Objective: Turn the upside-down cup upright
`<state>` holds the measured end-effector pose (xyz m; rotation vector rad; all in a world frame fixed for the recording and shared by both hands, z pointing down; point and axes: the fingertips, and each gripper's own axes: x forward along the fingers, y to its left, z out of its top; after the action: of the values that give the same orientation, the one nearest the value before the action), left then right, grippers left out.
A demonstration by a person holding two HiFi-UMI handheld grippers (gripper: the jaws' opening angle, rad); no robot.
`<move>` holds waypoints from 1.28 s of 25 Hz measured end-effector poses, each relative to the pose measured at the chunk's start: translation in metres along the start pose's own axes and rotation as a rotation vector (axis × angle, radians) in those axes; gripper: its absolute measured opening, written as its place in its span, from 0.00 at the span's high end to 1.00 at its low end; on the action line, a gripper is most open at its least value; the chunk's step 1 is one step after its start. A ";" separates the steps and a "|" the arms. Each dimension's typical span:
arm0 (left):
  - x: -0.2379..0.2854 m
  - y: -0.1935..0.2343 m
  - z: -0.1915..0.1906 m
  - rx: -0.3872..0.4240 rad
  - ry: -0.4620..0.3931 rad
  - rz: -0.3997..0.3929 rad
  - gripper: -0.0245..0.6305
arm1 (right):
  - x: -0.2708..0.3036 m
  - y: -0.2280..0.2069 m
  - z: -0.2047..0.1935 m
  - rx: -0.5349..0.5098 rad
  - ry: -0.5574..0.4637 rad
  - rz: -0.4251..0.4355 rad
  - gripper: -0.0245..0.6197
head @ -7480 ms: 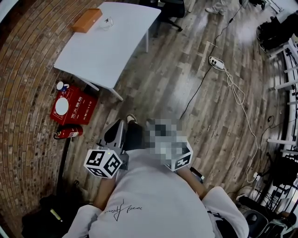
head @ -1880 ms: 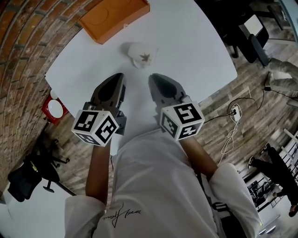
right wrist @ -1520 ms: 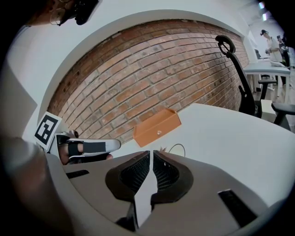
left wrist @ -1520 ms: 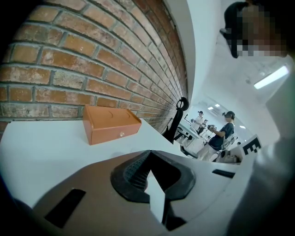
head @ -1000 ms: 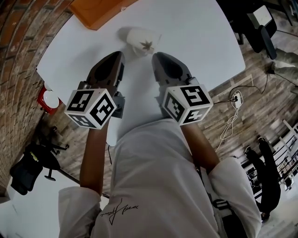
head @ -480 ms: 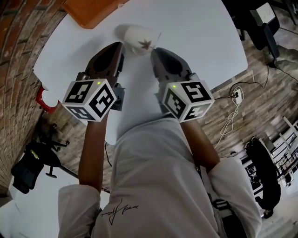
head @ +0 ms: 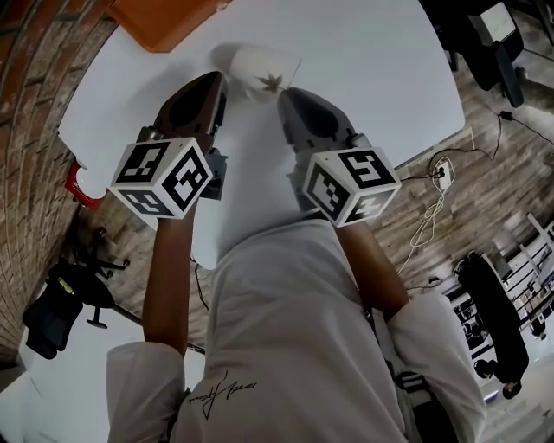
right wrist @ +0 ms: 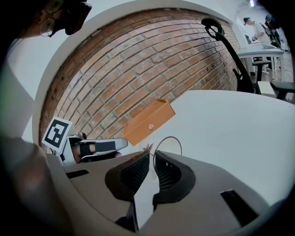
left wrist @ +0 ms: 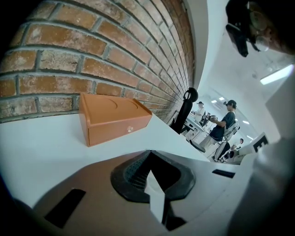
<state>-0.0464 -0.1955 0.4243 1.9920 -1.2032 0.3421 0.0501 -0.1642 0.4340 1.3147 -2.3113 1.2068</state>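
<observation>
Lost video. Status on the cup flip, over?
Left gripper shut, right gripper barely open, both empty. Cup on table, ungripped, just past both tips. Orange box behind, apart.

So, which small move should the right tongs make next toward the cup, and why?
Probably ease the right tongs forward a little, then close them. They stand slightly apart, and the cup sits just beyond their tips, in line with the gap, apparently not gripped yet.
</observation>
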 end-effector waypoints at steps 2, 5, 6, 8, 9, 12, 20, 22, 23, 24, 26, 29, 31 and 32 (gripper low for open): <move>0.000 -0.001 0.000 0.001 0.001 -0.003 0.95 | -0.001 0.000 -0.001 0.004 0.001 -0.001 0.93; 0.002 -0.002 0.001 0.009 0.002 -0.008 0.95 | -0.001 0.000 0.000 0.007 0.001 -0.004 0.93; 0.003 -0.003 0.001 0.009 0.003 -0.010 0.95 | -0.001 0.000 0.000 0.007 0.003 -0.006 0.93; 0.007 -0.003 0.000 0.008 0.009 -0.015 0.95 | -0.002 -0.001 0.000 0.008 0.007 -0.009 0.93; 0.009 -0.003 -0.001 0.008 0.013 -0.017 0.95 | -0.001 -0.002 0.000 0.012 0.008 -0.009 0.93; 0.012 -0.002 -0.003 0.013 0.026 -0.022 0.95 | 0.001 -0.002 0.001 0.021 0.007 -0.007 0.93; 0.021 -0.001 -0.009 0.042 0.061 -0.041 0.95 | 0.002 -0.003 0.005 0.035 -0.016 -0.008 0.93; 0.021 0.001 -0.010 0.036 0.063 -0.037 0.95 | 0.002 -0.003 0.005 0.037 -0.019 -0.005 0.93; 0.021 0.002 -0.010 0.034 0.062 -0.036 0.95 | 0.002 -0.003 0.006 0.037 -0.021 -0.003 0.93; 0.022 0.002 -0.010 0.033 0.062 -0.035 0.95 | 0.002 -0.003 0.006 0.037 -0.022 0.000 0.93; 0.022 0.002 -0.010 0.031 0.061 -0.037 0.95 | 0.002 -0.003 0.006 0.040 -0.023 0.007 0.93; 0.024 0.002 -0.010 0.025 0.060 -0.038 0.95 | 0.002 -0.004 0.007 0.044 -0.025 0.012 0.93; 0.024 0.001 -0.010 0.021 0.058 -0.036 0.95 | 0.001 -0.004 0.007 0.040 -0.025 0.012 0.93; 0.024 0.002 -0.010 0.019 0.057 -0.035 0.95 | 0.002 -0.004 0.007 0.036 -0.025 0.012 0.93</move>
<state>-0.0339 -0.2036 0.4454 2.0035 -1.1327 0.3915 0.0537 -0.1716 0.4323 1.3377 -2.3278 1.2484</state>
